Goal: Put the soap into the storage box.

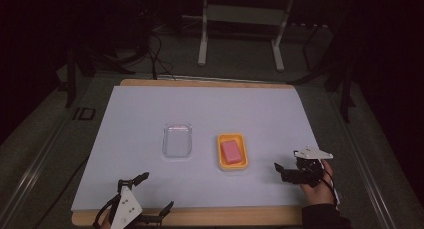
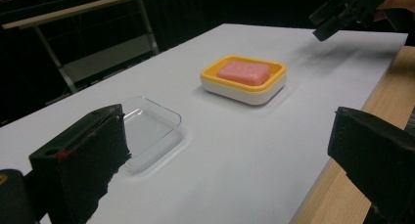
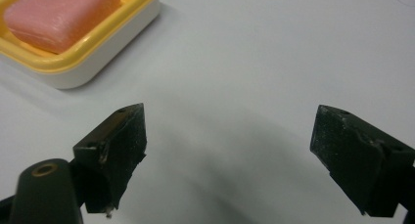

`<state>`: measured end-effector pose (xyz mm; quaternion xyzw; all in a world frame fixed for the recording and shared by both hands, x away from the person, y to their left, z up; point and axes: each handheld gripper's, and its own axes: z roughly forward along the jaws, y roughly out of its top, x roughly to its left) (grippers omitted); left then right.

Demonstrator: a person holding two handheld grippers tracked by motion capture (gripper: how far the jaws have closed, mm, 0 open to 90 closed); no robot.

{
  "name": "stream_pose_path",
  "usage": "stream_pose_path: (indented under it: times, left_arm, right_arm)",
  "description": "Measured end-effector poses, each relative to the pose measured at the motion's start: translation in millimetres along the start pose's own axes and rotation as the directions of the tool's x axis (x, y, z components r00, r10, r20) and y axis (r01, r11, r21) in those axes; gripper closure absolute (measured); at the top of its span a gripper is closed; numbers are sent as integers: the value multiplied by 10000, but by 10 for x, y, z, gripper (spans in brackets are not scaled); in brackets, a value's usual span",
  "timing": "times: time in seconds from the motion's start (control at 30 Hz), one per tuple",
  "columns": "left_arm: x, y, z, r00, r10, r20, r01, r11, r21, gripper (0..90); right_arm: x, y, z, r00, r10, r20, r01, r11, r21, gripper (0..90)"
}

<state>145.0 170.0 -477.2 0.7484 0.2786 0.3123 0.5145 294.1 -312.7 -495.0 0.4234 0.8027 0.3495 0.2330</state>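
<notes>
- The work looks to be at its start: the right gripper [image 1: 278, 172], jaws spread and empty, hovers near the table's [image 1: 135, 109] right edge.
- The soap [image 1: 231, 152] lies in its yellow dish [image 1: 221, 156] mid-table, ahead-left of those jaws and apart from them.
- A clear lid [image 1: 177, 140] sits just left.
- The left gripper [image 1: 156, 191], also spread wide, waits at the front edge.
- Next, likely a reach toward the soap.

Clear glossy plastic tray [image 2: 149, 128]; waxy pink soap [image 2: 243, 72] in smooth, probably plastic dish [image 2: 243, 87]; matt white sheet [image 1: 150, 114].
</notes>
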Motion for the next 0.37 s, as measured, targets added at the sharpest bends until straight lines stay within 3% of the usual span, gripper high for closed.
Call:
stream_pose_path:
  times: [0.37]
  left_arm:
    - [4, 2, -1, 10000, -6, -23, 6, 10000, 10, 19]
  right_arm:
    - [-1, -21, 40, 9994, 51, -343, -47, 9999, 105, 133]
